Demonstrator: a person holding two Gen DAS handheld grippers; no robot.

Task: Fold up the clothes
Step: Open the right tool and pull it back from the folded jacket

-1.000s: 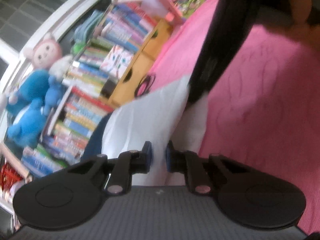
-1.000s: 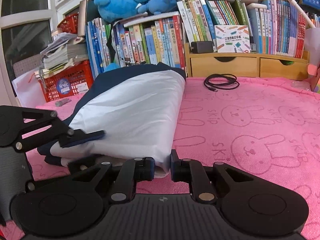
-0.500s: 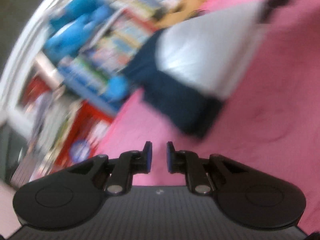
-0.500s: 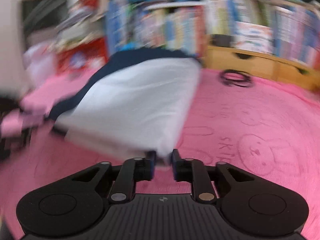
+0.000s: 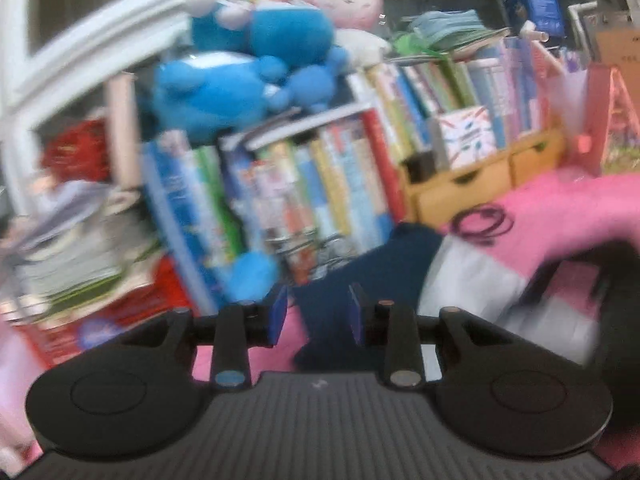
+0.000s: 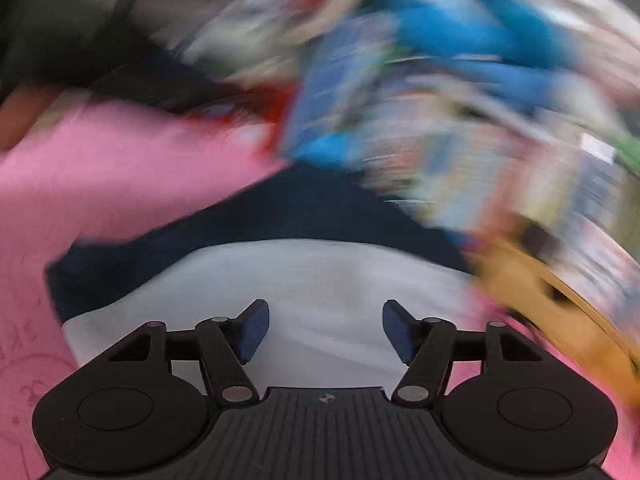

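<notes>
Right gripper (image 6: 324,330) jaws parted, garment (image 6: 320,280) edge released — left gripper (image 5: 316,316) jaws widened.

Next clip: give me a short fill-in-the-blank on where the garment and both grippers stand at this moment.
1. The folded garment lies on a blanket whose colour is ____.
2. The right gripper hangs over the white panel with its jaws ____.
3. Between the fingers of the left gripper shows the garment's ____ blue part.
4. The plush toys on top of the books are mostly ____.

Missing words: pink; open; navy; blue
</notes>
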